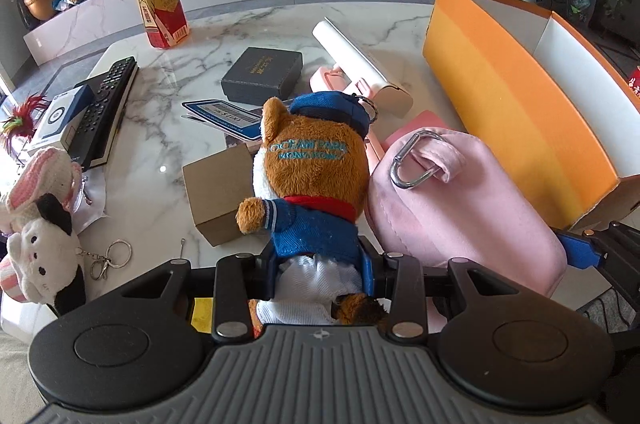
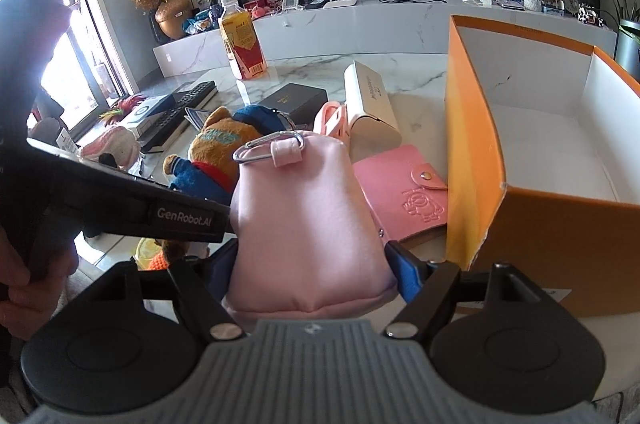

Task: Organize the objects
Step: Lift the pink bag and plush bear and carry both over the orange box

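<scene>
Left gripper [image 1: 320, 264] clamped on plush bear [image 1: 312, 180], held above marble table [image 1: 168, 64]. Right gripper [image 2: 312, 260] clamped on pink pouch [image 2: 308, 220], just beside bear, near open orange box [image 2: 472, 152].

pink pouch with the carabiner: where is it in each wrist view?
Left wrist: pink pouch, right of centre, beside the plush bear held by the left gripper.
Right wrist: pink pouch, centre, clamped in the right gripper.
Shared landmark: orange box, to its right.
</scene>
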A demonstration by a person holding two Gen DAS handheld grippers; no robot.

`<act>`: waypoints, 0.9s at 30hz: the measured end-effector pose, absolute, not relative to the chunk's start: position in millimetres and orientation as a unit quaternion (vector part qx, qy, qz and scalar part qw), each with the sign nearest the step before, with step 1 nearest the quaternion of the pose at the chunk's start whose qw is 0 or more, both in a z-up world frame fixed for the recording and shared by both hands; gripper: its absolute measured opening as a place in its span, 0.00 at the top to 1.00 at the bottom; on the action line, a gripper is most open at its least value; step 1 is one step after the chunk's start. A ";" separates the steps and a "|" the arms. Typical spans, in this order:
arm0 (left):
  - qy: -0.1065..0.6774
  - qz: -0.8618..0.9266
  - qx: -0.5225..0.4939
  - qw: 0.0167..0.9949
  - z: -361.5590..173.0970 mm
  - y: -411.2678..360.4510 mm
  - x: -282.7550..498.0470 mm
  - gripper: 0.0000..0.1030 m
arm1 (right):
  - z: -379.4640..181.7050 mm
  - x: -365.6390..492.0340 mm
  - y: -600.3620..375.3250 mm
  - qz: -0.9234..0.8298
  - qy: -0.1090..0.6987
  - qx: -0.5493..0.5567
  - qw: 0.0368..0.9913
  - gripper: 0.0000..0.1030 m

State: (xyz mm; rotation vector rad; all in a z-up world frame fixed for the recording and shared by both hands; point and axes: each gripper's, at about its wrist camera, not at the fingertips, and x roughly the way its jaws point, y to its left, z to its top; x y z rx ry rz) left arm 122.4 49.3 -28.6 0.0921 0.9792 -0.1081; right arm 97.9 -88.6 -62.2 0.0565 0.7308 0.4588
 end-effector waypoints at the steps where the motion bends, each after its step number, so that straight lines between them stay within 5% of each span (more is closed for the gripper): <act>1: 0.466 -0.049 0.042 0.883 -24.9 49.5 118.8 0.58 | -58.9 96.4 -90.0 0.223 0.352 0.031 0.909 0.25; 16: 0.364 -0.002 -0.022 0.931 58.6 41.4 71.0 0.58 | 19.5 61.2 -126.7 0.211 0.277 0.061 0.935 0.26; 27: 0.373 -0.047 -0.039 0.926 84.3 -21.2 91.8 0.58 | 66.7 91.4 -207.6 0.106 0.285 0.071 0.950 0.25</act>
